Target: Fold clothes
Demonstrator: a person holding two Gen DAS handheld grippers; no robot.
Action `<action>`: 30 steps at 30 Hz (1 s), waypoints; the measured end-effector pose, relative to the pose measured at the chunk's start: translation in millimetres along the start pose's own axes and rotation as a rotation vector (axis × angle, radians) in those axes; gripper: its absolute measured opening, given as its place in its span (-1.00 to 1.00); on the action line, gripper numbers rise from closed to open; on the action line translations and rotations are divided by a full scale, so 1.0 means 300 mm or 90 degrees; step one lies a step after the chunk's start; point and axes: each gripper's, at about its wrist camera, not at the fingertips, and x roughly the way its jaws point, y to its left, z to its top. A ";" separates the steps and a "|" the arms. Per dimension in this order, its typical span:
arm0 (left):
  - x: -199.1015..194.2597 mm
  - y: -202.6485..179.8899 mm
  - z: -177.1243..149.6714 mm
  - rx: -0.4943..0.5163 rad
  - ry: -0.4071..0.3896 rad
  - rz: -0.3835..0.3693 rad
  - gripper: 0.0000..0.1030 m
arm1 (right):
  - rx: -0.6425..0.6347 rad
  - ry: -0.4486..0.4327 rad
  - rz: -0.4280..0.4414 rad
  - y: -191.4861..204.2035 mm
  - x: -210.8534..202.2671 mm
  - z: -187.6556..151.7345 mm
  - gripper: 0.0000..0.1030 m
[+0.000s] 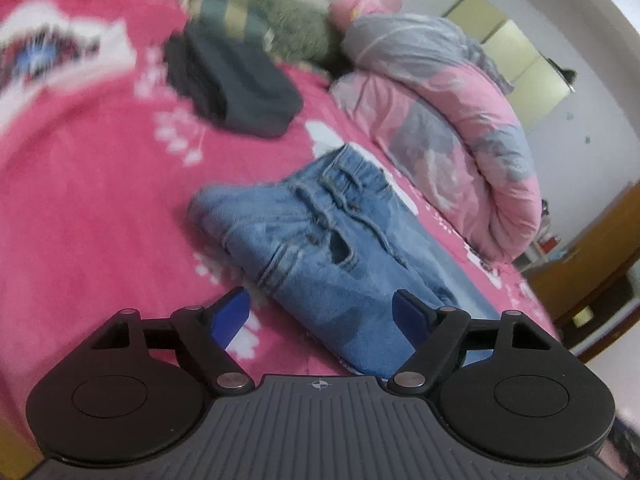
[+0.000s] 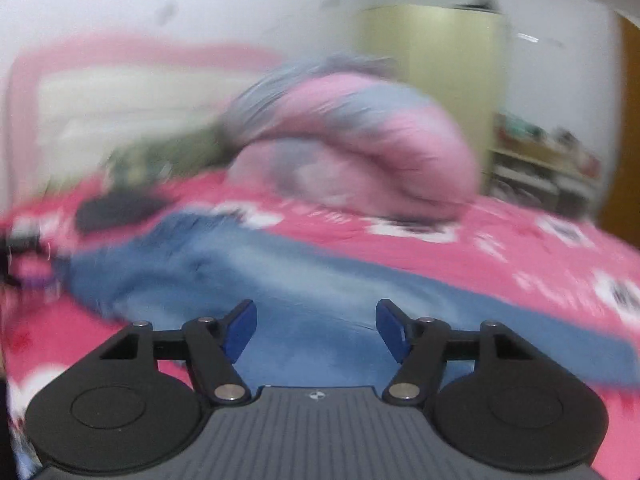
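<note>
We saw the big pink bed sheet (image 1: 80,200). The blue jeans (image 1: 304,240) lay on it, doubled over, beside the rolled quilt (image 1: 440,120). A dark folded garment (image 1: 236,92) sat farther back. Our left gripper (image 1: 320,312) and right gripper (image 2: 316,324) were spread wide, holding nothing. A crooked pinch could have bunched the jeans.

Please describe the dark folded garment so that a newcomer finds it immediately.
On the pink bedspread, look beyond the blue jeans, toward the headboard end. The dark folded garment lies there beside a green striped bundle; it alone is plain charcoal.
</note>
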 end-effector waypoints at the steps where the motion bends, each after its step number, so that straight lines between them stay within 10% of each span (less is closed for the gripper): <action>1: -0.017 -0.022 0.000 0.039 -0.011 0.002 0.53 | -0.030 0.018 0.005 0.008 0.052 0.006 0.33; 11: 0.127 -0.265 -0.040 0.502 0.057 -0.028 0.55 | -0.211 0.192 0.143 -0.033 0.434 0.035 0.33; 20: 0.213 -0.262 -0.063 0.566 0.108 -0.065 0.14 | -0.223 0.307 0.238 -0.086 0.627 0.043 0.29; 22: 0.204 -0.258 -0.069 0.573 0.097 -0.060 -0.04 | -0.191 0.332 0.257 -0.103 0.644 0.042 0.14; 27: 0.179 -0.247 -0.071 0.571 0.069 -0.051 -0.79 | -0.198 0.318 0.244 -0.095 0.603 0.047 -0.97; 30: 0.138 -0.247 -0.069 0.572 0.048 -0.056 -0.89 | -0.189 0.290 0.237 -0.096 0.534 0.074 -0.98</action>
